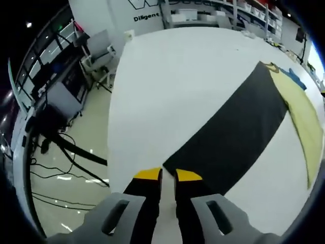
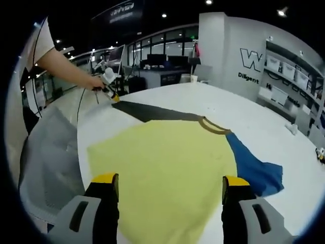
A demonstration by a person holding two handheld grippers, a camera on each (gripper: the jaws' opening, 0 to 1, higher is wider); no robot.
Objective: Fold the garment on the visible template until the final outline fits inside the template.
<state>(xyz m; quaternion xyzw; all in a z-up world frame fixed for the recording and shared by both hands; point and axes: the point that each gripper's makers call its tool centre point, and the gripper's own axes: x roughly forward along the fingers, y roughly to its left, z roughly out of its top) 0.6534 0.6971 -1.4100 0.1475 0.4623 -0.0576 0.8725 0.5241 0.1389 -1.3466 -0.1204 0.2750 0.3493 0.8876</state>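
Left gripper view: left gripper (image 1: pixel 168 175) at bottom centre, jaws narrow, at cuff of black sleeve (image 1: pixel 236 140) stretching to upper right on white counter (image 1: pixel 177 76); grip uncertain.

Right gripper view: right gripper (image 2: pixel 171 184) jaws wide, empty, over yellow shirt body (image 2: pixel 162 168); blue sleeve (image 2: pixel 254 170) at right. Step judged: first sleeve fold; next, carry cuff inward.

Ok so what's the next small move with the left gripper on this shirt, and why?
Probably lift the black sleeve and carry it over the yellow T-shirt body. The left gripper looks nearly closed at the sleeve's end, while the garment lies spread flat on the white table, unfolded.
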